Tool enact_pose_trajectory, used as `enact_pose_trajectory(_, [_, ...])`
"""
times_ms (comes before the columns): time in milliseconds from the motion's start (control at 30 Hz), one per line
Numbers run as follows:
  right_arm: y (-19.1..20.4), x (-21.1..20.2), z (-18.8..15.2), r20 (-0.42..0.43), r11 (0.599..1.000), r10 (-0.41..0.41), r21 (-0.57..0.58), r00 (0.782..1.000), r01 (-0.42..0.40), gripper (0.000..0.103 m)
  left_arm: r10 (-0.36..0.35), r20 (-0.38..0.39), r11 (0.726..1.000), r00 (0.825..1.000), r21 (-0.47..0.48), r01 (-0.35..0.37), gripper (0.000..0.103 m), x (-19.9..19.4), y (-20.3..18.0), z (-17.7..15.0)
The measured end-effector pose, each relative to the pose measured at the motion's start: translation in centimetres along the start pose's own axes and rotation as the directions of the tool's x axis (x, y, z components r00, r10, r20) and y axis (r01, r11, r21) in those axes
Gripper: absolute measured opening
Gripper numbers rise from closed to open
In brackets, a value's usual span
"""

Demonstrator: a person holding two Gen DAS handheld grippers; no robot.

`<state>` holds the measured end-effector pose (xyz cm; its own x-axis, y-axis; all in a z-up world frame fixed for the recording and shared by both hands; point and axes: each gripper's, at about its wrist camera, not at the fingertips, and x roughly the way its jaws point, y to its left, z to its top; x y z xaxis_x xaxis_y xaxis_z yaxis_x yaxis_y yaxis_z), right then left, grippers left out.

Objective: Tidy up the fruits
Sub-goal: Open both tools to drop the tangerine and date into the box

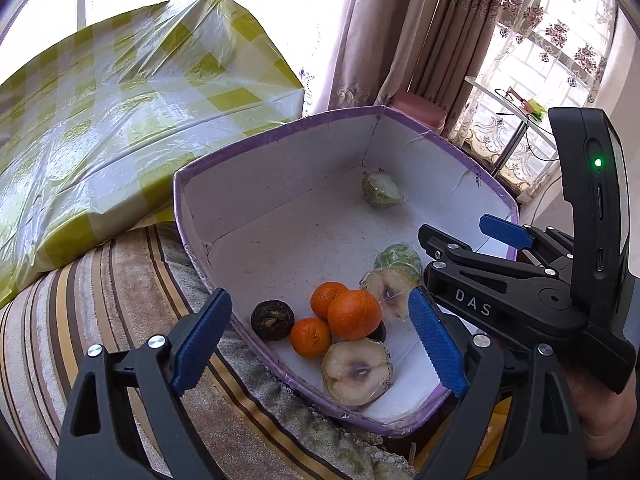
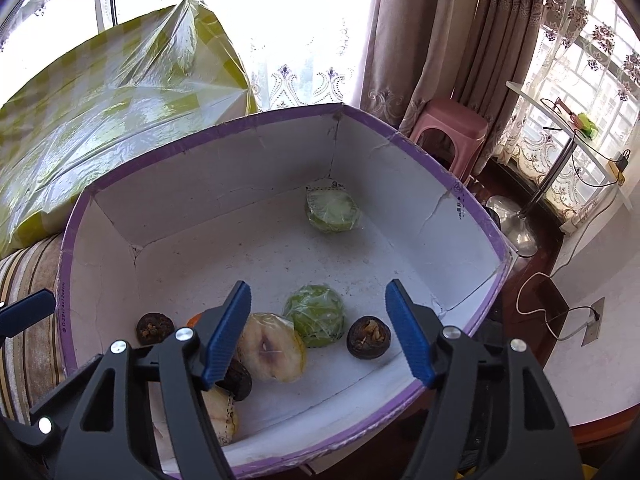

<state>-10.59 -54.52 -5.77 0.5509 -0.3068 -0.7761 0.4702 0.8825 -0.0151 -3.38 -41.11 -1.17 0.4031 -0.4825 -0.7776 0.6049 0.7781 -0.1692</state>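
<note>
A white box with a purple rim (image 1: 280, 130) (image 2: 200, 128) holds the fruit. At its near end lie three oranges (image 1: 354, 314), a dark round fruit (image 1: 272, 320) and two film-wrapped pale cut halves (image 1: 356, 372) (image 2: 272, 348). Two green wrapped pieces (image 2: 332, 210) (image 2: 316, 310) sit further in, with another dark fruit (image 2: 368, 336) nearby. My left gripper (image 1: 320, 344) hangs open above the oranges, touching none. My right gripper (image 2: 318, 332) (image 1: 472, 240) is open over the nearer green piece and the pale half, with nothing gripped.
The box rests on a striped cushion (image 1: 100, 280). A large yellow-checked package in plastic (image 1: 120, 100) lies behind it to the left. A pink stool (image 2: 448, 128), a glass side table (image 2: 560, 120), curtains and a floor cable (image 2: 532, 292) stand to the right.
</note>
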Motion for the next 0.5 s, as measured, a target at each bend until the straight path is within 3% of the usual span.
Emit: enact_pose_trajectory(500, [-0.9, -0.3, 0.0, 0.015, 0.999, -0.045, 0.005, 0.999, 0.044, 0.07, -0.014, 0.007, 1.0, 1.0, 0.017, 0.014, 0.091, -0.9, -1.1, 0.1])
